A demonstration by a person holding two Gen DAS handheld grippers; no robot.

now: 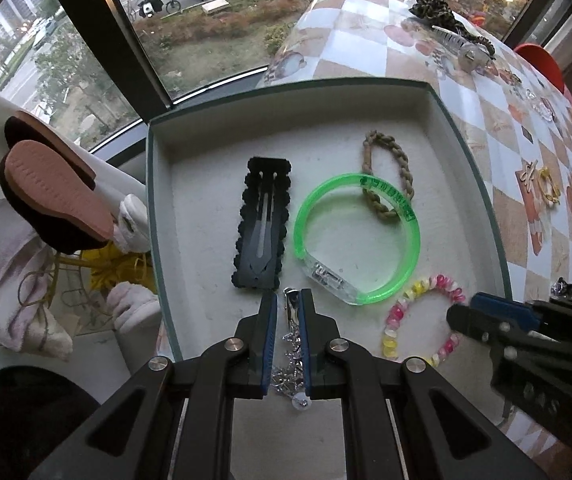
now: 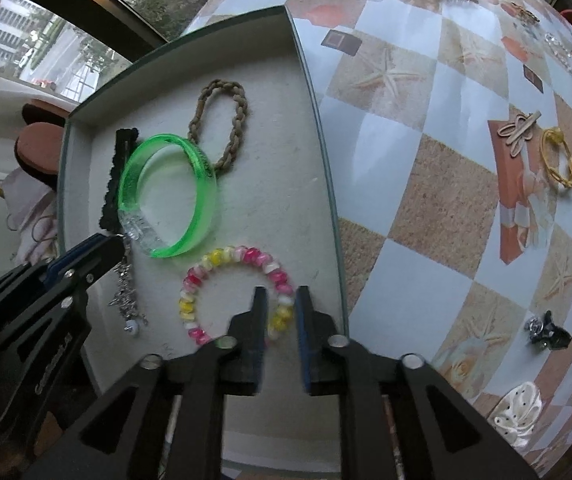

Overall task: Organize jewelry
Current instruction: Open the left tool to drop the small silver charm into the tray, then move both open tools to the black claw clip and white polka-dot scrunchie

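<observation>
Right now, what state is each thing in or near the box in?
Left tool: shut on silver chain clip.
Right tool: open, astride beaded bracelet, lying flat.
Green bangle: in box, overlapping braided hair tie.
Black hair clip: flat in box.

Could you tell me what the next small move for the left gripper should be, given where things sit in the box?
Probably open the left gripper and let go. It is shut on the silver chain piece, which already hangs low over the box floor, beside the black hair clip. The right gripper stands open around the pink and yellow bead bracelet, which lies flat.
</observation>
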